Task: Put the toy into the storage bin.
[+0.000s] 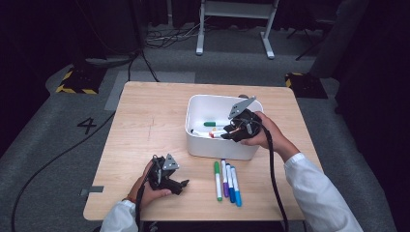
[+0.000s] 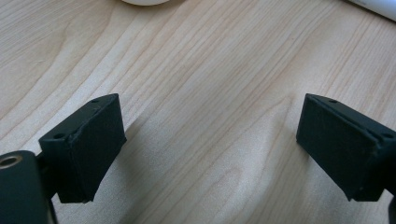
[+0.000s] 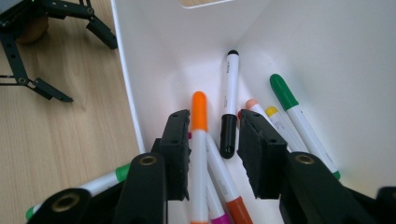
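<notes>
A white bin [image 1: 217, 147] stands on the wooden table [image 1: 145, 125] and holds several markers. My right gripper [image 1: 228, 134] reaches down into the bin. In the right gripper view its jaws [image 3: 214, 119] stand apart over the pile. An orange-capped marker [image 3: 199, 121] lies between them beside the left pad, and no pad presses on it. A black-capped marker [image 3: 229, 126] and a green-capped one [image 3: 289, 102] lie farther in. My left gripper [image 1: 183, 185] rests near the table's front edge, open [image 2: 210, 112], with bare wood between its pads.
Green [image 1: 217, 181], purple [image 1: 224, 175] and two blue markers [image 1: 233, 186] lie side by side on the table in front of the bin. The bin's wall [image 3: 126, 84] rises close to the left of my right jaws. Cables cross the grey floor beyond the table.
</notes>
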Tool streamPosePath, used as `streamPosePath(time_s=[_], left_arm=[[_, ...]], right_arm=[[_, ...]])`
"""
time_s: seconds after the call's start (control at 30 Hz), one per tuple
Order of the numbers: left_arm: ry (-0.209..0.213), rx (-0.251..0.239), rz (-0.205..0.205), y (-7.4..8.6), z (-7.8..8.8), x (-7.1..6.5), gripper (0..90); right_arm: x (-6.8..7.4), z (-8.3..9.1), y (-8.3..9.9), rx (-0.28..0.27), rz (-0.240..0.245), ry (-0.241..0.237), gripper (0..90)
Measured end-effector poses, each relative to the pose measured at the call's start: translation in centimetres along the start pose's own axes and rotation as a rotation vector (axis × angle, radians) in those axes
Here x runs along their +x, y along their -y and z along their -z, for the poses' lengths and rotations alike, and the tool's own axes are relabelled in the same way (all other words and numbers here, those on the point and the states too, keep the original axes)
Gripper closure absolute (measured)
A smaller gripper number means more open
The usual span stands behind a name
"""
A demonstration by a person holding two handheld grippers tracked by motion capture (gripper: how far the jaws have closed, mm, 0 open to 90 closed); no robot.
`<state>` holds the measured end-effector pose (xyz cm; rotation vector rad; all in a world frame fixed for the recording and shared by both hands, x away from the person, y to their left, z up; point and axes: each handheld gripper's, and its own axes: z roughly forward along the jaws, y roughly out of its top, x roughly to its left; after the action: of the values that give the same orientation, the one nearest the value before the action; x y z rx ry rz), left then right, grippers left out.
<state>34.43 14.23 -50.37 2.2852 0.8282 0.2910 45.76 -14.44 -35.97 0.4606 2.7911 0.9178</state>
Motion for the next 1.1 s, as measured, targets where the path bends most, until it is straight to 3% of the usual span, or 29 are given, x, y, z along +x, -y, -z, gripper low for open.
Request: streamPosePath(time_s=[0.17,0.27,0.4,0.53,0.7,0.87,0.97,1.1], left_arm=[[0.000,0.001,-0.001,0.0,0.0,0.0,8.1],[0.000,0.001,0.000,0.0,0.0,0.0,8.1],[0.000,0.001,-0.001,0.0,0.0,0.0,8.1],[0.000,0.001,-0.001,0.0,0.0,0.0,8.1],[0.000,0.001,-0.001,0.0,0.0,0.0,8.1],[0.000,0.000,-0.001,0.0,0.0,0.0,8.0],[-0.001,0.001,-0.001,0.0,0.0,0.0,8.0],[-0.001,0.001,-0.001,0.0,0.0,0.0,8.1]], right_arm=[[-0.3,0.7,0.4,-0.068,-0.040,0.024,54.8],[-0.3,1.8,0.7,-0.135,-0.053,0.050,50.5],[0.2,4.2,1.6,-0.243,-0.080,0.088,45.7],[1.6,6.9,2.9,-0.310,-0.056,0.146,42.0],[3.8,9.4,5.4,-0.335,-0.034,0.182,37.1],[5.6,10.5,8.2,-0.353,-0.042,0.209,31.0],[6.7,10.1,10.1,-0.366,-0.067,0.203,30.9],[8.2,7.7,12.7,-0.335,-0.101,0.154,31.1]])
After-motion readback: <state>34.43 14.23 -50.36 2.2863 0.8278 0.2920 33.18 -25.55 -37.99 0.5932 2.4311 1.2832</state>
